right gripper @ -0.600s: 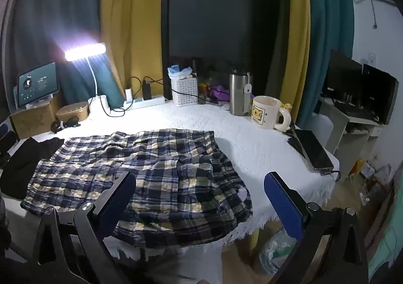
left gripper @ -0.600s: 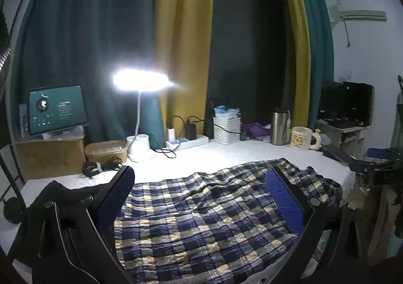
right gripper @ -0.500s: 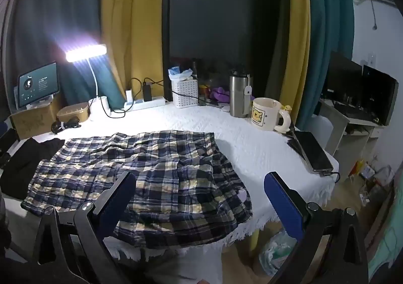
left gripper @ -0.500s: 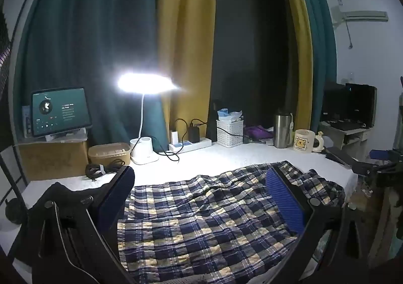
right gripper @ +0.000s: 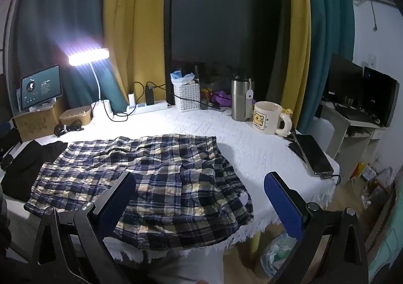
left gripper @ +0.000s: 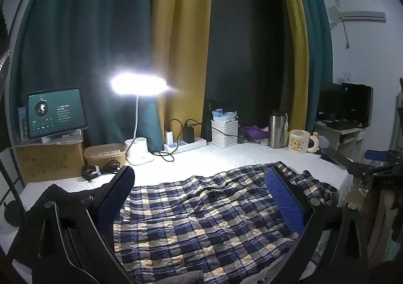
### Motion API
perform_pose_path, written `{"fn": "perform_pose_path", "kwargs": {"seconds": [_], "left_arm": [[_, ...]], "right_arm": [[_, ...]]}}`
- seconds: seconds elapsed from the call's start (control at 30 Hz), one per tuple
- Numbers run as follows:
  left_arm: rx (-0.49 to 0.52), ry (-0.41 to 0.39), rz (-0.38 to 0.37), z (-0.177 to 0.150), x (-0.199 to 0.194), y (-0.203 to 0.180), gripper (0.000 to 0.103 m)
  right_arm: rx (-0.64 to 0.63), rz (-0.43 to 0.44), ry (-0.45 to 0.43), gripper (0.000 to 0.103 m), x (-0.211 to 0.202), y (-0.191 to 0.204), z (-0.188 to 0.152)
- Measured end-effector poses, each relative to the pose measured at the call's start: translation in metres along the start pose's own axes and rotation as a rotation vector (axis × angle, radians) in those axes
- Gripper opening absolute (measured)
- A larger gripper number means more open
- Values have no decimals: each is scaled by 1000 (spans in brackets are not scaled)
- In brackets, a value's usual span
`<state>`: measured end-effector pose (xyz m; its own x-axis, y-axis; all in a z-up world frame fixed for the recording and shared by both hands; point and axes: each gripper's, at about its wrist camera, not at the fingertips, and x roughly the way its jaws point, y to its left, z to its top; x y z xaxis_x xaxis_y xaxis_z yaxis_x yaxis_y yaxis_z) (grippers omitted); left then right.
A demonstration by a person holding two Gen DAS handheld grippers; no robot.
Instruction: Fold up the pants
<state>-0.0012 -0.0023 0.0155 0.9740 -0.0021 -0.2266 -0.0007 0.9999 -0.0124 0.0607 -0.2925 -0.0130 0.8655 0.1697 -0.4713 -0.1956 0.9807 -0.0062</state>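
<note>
Navy, white and yellow plaid pants (right gripper: 148,178) lie spread and rumpled on the white table (right gripper: 252,148), reaching its near edge. In the left wrist view the pants (left gripper: 201,218) fill the foreground. My left gripper (left gripper: 201,192) hangs above them, open, with nothing between its blue pads. My right gripper (right gripper: 199,198) is open too, hovering over the pants' right end near the table's front edge, apart from the cloth. The other gripper's black frame (left gripper: 372,170) shows at the right edge of the left wrist view.
A black garment (right gripper: 27,163) lies left of the pants. Along the back stand a lit desk lamp (right gripper: 98,97), tablet (right gripper: 41,86) on a box, power strip (right gripper: 147,106), white basket (right gripper: 187,94), steel flask (right gripper: 241,101) and mug (right gripper: 268,117). A phone (right gripper: 313,154) rests at the right edge.
The left wrist view has tilted slightly, so the lamp and table sit lower in frame. The right wrist view shifted only a little. Both grippers stayed open and the pants did not move.
</note>
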Motion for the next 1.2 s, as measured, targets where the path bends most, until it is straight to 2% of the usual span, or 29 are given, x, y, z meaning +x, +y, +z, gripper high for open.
{"fn": "perform_pose_path", "kwargs": {"seconds": [1.2], "left_arm": [[6, 6, 13, -3, -3, 1, 103]], "right_arm": [[-1, 2, -11, 102, -4, 1, 2]]}}
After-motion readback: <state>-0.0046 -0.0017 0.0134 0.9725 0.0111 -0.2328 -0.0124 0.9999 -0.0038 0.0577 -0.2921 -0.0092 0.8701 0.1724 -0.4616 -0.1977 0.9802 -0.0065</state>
